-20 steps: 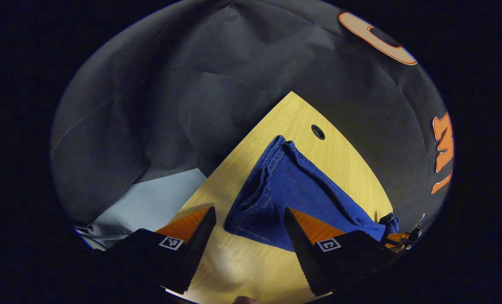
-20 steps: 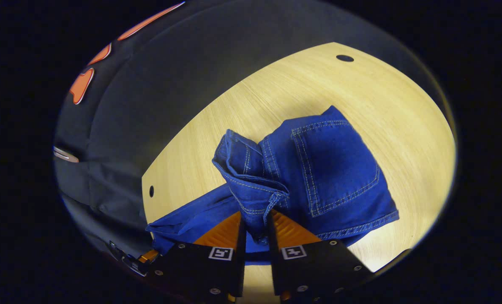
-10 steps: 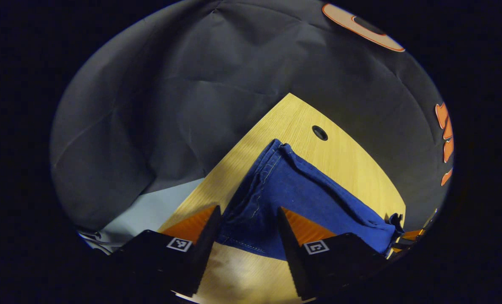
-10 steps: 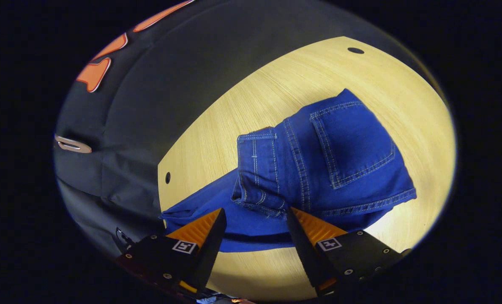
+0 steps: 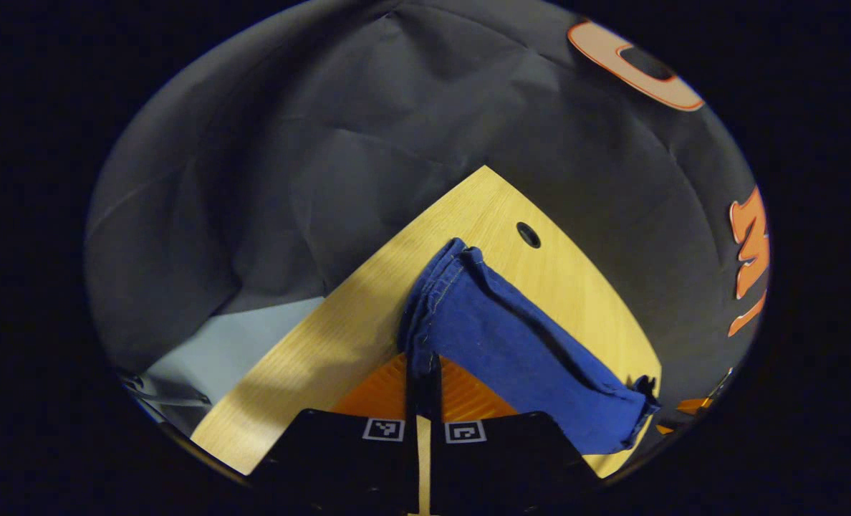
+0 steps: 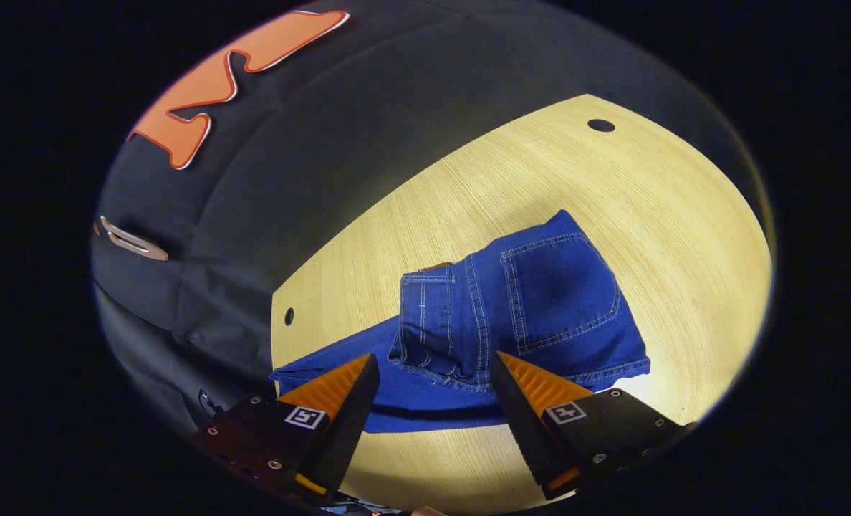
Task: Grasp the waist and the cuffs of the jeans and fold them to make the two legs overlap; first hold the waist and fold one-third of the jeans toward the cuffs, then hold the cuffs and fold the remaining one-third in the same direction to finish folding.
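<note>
On the pale wooden table (image 6: 540, 179) the jeans (image 6: 526, 315) lie with the waist end, back pocket up, already laid over the legs. In the left gripper view the cuff end of the jeans (image 5: 497, 330) runs from twelve o'clock off toward four o'clock.

The left gripper (image 5: 423, 380) has its jaws brought together on the near corner of the cuff fabric, both fingers pressing denim at six o'clock. The right gripper (image 6: 433, 387) hangs above the folded waist with jaws wide, empty, fingers straddling the waistband edge without touching it.

The risk, as I judge it: only one corner of the cuff is pinched. Lift from there alone and the other corner will likely sag and drag, the two legs slide apart, and the last third lands crooked. A thin bite could also let the heavy denim slip out mid-swing. And the waist fold may spring open with nothing pinning it.

Pose: left gripper low and nearly level with the table, pointing along the legs; right gripper raised, tilted down at the pocket.
</note>
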`<action>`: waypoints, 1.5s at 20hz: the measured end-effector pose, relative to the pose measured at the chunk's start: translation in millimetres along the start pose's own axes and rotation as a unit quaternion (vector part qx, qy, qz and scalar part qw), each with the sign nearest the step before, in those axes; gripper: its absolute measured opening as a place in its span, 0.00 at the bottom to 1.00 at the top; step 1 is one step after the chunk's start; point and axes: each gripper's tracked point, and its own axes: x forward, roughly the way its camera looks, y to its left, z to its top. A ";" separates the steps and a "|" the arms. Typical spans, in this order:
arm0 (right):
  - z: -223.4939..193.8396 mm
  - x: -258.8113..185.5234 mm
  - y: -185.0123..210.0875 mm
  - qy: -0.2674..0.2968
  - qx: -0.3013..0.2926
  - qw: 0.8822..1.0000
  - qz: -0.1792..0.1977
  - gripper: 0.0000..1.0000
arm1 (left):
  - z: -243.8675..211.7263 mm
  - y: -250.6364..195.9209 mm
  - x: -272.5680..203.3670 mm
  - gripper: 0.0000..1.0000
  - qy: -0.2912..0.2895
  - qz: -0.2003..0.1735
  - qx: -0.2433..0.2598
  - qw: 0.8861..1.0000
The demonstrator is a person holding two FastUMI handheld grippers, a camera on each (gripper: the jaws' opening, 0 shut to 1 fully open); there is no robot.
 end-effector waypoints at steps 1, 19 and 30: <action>4.5 -2.1 -1.1 -0.004 -0.004 1.000 0.001 0.95 | 3.8 -11.9 0.6 0.06 -0.005 -0.015 -0.011 1.000; 56.0 -53.6 -32.0 -0.099 -0.123 0.987 0.003 0.98 | 29.8 -252.4 -140.6 0.06 -0.102 -0.176 0.123 0.971; 66.1 -84.9 -78.3 -0.127 -0.134 0.983 0.006 0.99 | -58.5 -402.1 -160.5 0.06 -0.070 -0.237 0.222 0.943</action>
